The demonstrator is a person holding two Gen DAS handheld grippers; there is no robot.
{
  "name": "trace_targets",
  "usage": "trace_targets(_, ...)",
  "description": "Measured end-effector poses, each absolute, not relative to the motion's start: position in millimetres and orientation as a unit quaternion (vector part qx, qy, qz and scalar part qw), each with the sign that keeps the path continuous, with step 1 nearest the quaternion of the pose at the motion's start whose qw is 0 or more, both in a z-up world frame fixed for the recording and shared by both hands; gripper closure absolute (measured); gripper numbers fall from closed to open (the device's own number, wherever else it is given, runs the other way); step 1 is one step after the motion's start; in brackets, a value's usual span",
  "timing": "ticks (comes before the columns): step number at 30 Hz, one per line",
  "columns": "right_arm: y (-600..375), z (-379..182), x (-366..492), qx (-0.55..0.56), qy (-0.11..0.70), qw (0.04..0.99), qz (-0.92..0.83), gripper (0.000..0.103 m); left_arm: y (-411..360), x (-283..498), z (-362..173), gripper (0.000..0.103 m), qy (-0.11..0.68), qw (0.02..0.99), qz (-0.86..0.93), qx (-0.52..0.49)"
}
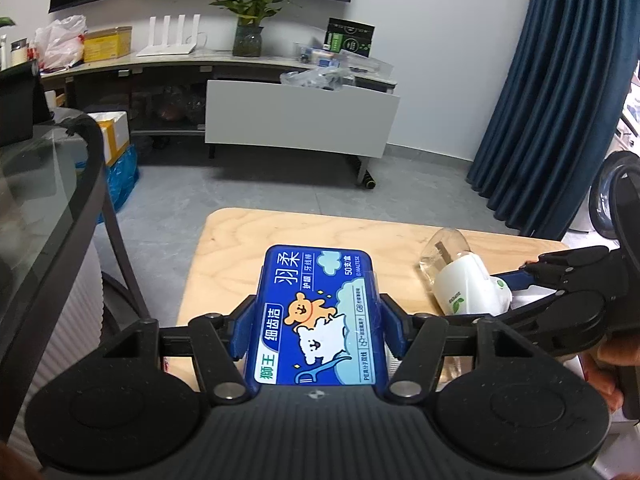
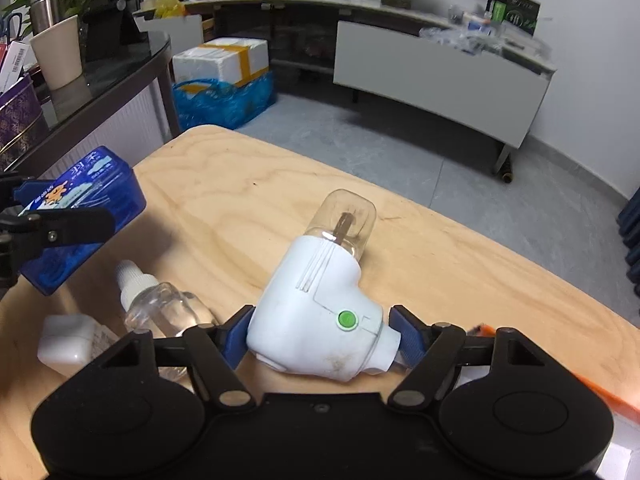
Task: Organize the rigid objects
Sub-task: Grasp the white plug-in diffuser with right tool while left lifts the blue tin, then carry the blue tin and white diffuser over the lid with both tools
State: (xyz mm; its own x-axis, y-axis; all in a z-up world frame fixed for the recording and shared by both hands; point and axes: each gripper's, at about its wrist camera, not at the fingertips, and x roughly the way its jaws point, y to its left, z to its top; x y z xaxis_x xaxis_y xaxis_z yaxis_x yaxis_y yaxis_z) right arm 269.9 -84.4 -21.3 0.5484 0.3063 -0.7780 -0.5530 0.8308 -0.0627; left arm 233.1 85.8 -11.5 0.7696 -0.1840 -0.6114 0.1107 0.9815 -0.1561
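In our left gripper (image 1: pixel 316 330) the blue floss-pick box (image 1: pixel 316 316) sits clamped flat between the pads, long axis running straight ahead, held clear above the near-left part of the desk (image 1: pixel 224 248). Our right gripper (image 2: pixel 320 338) is closed on the base of the white plug-in device (image 2: pixel 320 300), whose clear dome points ahead and slightly right. Just left of that gripper lie a clear dropper bottle (image 2: pixel 164 308) and a white block (image 2: pixel 66 344), so we judge the right gripper nearer to them.
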Motion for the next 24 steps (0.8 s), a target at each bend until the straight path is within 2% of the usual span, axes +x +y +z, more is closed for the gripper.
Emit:
trace_targets(10, -111, 6, 230, -0.068, 0.367, 0.901, 0.219, 0.017, 82, 225, 2, 0.04, 0.307, 0.946, -0.088, -0.062)
trace_targets(16, -132, 15, 176, -0.033, 0.39, 0.895, 0.212, 0.017, 62, 200, 15, 0.04, 0.288, 0.949, -0.116, -0.049)
trace_targets(24, -123, -4, 99, -0.117, 0.426, 0.865, 0.239, 0.016, 49, 143, 14, 0.04, 0.29, 0.944, -0.134, -0.086)
